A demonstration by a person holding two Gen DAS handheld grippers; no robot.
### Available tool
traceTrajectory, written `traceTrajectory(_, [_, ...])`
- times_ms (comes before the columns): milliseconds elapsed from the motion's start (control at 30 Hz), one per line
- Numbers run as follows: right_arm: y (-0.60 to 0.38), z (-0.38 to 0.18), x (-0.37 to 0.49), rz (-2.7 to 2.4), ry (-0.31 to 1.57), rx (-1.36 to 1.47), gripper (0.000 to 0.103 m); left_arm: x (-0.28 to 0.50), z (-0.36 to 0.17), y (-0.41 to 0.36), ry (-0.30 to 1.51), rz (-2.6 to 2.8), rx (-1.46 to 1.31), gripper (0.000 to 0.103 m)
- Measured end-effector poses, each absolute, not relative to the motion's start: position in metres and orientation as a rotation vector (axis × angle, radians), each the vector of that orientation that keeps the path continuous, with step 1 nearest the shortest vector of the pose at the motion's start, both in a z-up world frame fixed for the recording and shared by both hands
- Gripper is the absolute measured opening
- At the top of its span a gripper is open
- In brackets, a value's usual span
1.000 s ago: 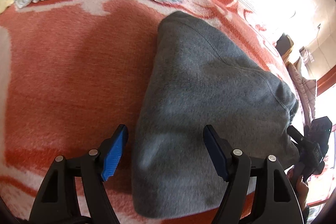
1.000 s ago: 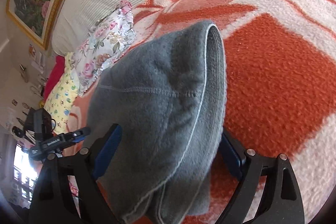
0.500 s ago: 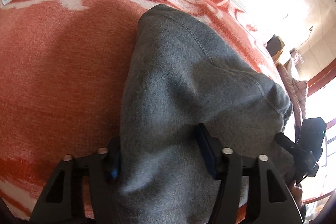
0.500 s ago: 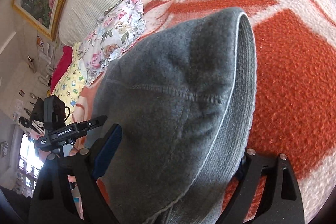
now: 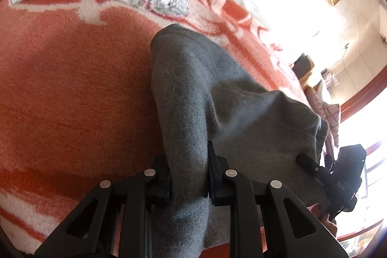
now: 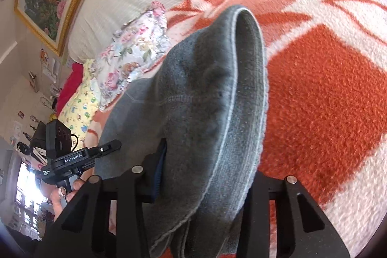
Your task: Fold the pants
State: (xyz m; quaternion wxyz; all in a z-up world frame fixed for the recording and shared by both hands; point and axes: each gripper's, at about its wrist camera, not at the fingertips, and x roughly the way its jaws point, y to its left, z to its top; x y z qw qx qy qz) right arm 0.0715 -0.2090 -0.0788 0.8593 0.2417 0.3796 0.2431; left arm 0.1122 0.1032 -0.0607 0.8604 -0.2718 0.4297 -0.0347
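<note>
Most of both views is an orange-and-white blanket (image 5: 72, 88) carrying the grey pants (image 5: 229, 100), bunched at its middle. Beyond lie a floral pillow (image 6: 135, 50) and a yellow cloth (image 6: 79, 103). Left gripper (image 5: 188, 173) and right gripper (image 6: 205, 175) are closing, each pinching a pants fold.

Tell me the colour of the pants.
Grey fleece pants; clearest in the left wrist view.

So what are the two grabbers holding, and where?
Both hold the grey pants: left hand-held gripper closing on a side fold, right hand-held gripper closing on the bunched hemmed edge.
</note>
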Motion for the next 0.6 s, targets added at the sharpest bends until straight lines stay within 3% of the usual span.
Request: traceTrajectory(600, [-0.118,-0.030,0.085,0.705,0.744,0.391,0.038,0.055,-0.016,0.170,0.747,0.041,-0.639,0.020])
